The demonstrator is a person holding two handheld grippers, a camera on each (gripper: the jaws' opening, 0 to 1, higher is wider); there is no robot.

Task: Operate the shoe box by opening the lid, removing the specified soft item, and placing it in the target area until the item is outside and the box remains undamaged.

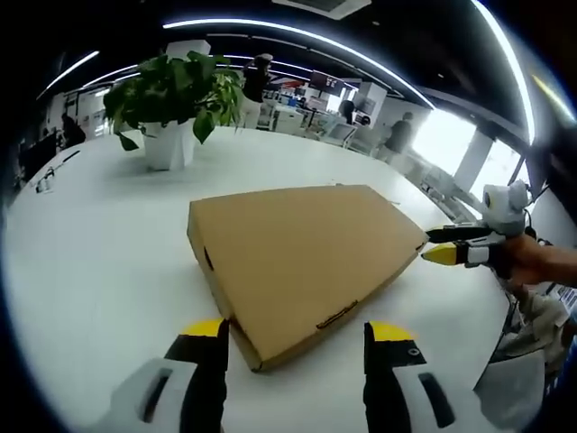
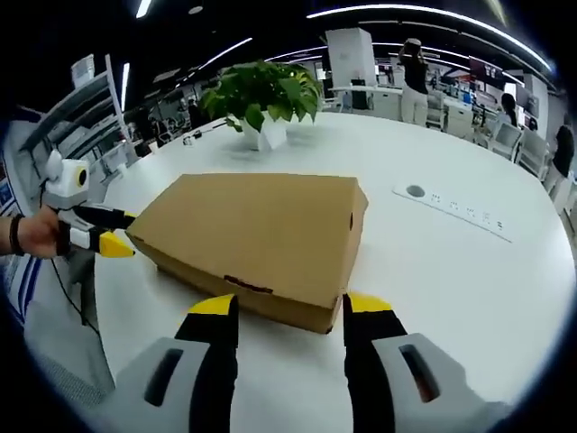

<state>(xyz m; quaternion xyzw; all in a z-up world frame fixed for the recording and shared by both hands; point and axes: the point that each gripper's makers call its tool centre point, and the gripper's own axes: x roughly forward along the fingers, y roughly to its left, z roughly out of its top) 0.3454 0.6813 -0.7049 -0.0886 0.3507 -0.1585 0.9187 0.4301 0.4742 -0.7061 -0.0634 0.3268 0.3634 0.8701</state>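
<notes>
Now both grippers flank the closed shoe box (image 1: 302, 257) on the white table (image 1: 99, 271).

Left gripper (image 1: 297, 338) and right gripper (image 2: 284, 311) each sit with jaws spread at opposite box ends, gripping nothing; a potted plant (image 2: 261, 99) stands behind the box.

Bright ceiling strip lights (image 1: 297, 34), sharp centre, fisheye bending and darkening toward edges.
</notes>
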